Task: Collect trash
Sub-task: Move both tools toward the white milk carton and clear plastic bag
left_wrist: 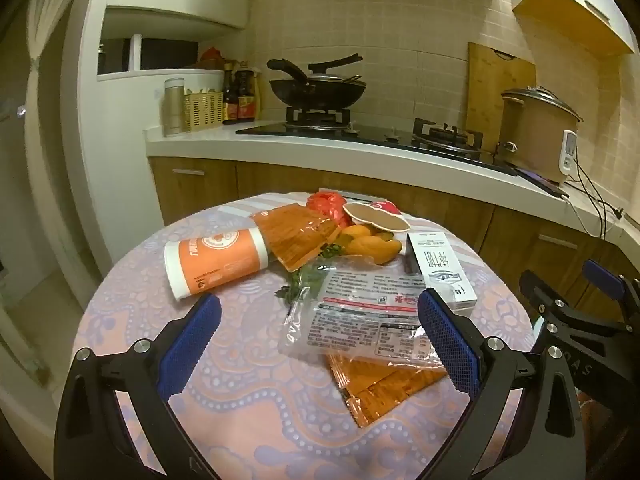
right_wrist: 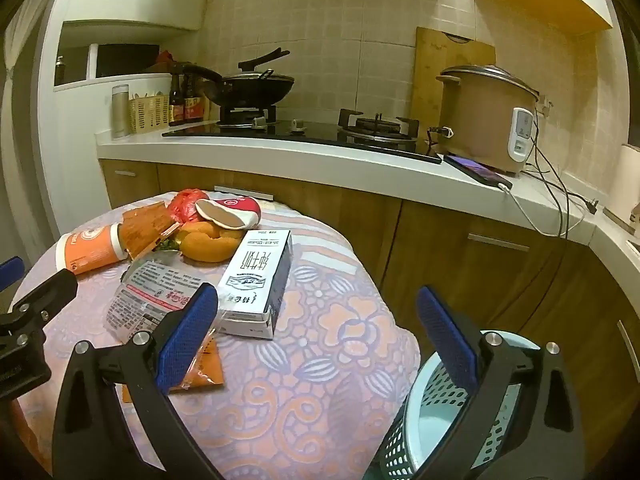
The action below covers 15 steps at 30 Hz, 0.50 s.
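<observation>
Trash lies on a round table with a floral cloth [left_wrist: 248, 408]: an orange paper cup [left_wrist: 216, 264] on its side, orange wrappers [left_wrist: 296, 236], a clear printed wrapper [left_wrist: 360, 320], a white milk carton [left_wrist: 440, 272], mango peels [left_wrist: 368, 244], a red bag [left_wrist: 326, 204] and a crushed red-white cup [left_wrist: 378, 216]. My left gripper [left_wrist: 320, 340] is open above the near table, empty. My right gripper [right_wrist: 318, 340] is open and empty, near the carton [right_wrist: 260, 280]. A light blue perforated bin [right_wrist: 432, 420] stands below the table's right edge.
A kitchen counter [left_wrist: 360, 156] runs behind the table with a wok on the stove [left_wrist: 316, 92], a rice cooker [left_wrist: 536, 136], bottles and a yellow basket [left_wrist: 204, 110]. Wooden cabinets [right_wrist: 460, 248] stand below it. The right gripper shows in the left view [left_wrist: 580, 312].
</observation>
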Each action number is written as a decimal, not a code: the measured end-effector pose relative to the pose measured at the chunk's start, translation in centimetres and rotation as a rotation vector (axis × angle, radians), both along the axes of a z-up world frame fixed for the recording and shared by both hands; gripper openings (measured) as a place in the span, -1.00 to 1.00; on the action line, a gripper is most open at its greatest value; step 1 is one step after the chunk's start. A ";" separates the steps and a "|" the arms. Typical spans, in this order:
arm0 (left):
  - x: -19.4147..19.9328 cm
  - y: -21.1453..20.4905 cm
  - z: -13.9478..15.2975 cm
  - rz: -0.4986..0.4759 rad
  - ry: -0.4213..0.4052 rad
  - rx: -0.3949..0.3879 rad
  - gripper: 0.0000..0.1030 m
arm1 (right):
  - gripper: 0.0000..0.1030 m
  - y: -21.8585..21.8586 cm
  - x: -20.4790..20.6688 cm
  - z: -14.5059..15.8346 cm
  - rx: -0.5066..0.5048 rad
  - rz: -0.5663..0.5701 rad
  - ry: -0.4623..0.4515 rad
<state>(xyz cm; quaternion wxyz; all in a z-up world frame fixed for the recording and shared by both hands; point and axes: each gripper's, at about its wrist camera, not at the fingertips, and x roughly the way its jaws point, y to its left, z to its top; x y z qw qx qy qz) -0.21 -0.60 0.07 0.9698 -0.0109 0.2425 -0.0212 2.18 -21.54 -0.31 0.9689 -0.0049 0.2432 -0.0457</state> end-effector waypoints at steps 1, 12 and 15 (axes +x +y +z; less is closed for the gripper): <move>0.0 -0.1 0.0 0.000 0.001 0.001 0.85 | 0.81 -0.1 0.1 0.0 0.002 0.000 0.003; -0.4 0.2 0.1 0.012 -0.028 -0.002 0.85 | 0.76 0.5 -0.1 0.4 0.004 0.019 -0.011; -0.6 0.4 0.1 0.014 -0.028 -0.012 0.85 | 0.76 0.7 -0.2 0.5 0.001 0.020 -0.018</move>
